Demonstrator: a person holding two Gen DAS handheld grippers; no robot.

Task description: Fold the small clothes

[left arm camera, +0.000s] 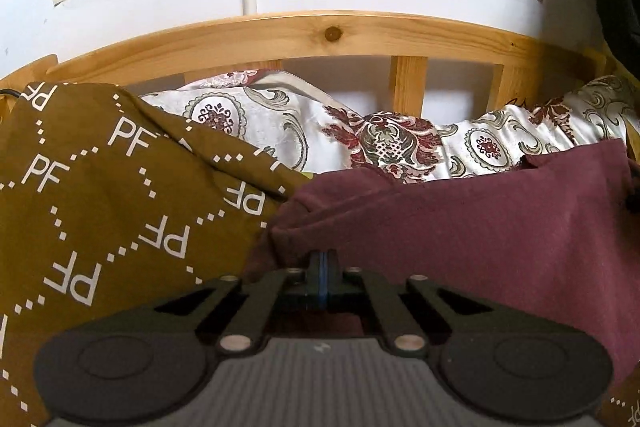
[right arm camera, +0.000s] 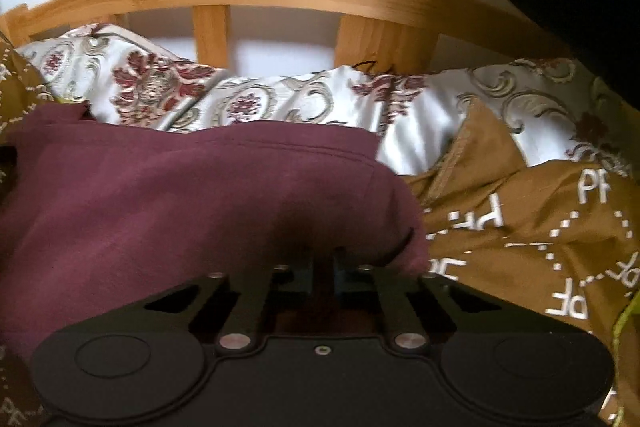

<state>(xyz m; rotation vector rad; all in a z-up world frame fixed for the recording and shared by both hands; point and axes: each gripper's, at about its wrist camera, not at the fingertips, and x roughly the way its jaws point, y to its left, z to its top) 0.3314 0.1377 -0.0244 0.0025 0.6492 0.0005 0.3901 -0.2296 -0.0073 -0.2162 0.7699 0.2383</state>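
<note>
The maroon garment (left arm camera: 480,227) lies spread across the near part of the bed, on the brown sheet printed with white letters (left arm camera: 100,195), and its long axis runs left to right, roughly parallel to the wooden bed rail (left arm camera: 320,35) at the far side. That axis is what we judge the coming fold to turn on: the cloth stretches away from both tools toward the far side, so the near edge can be carried over it.

Our left gripper (left arm camera: 323,267) sits at the garment's near left end, its blue pads pressed together with the maroon edge bunched right at the tips; we read it as clamped on that edge. From the left wrist view the rest of the cloth runs off to the right.

Our right gripper (right arm camera: 323,267) sits at the near right end, where the cloth rounds off beside the brown sheet (right arm camera: 520,227); its fingers stand close together with maroon fabric over the tips. That frame is dim and blurred there (the pads themselves are barely distinguishable), so the pinch seems real but we cannot be sure how much cloth it has.

Each hand, then, is nearer its own corner. Beyond the garment lies a pale quilt with red flower patterns (left arm camera: 384,143), bunched against the rail.
</note>
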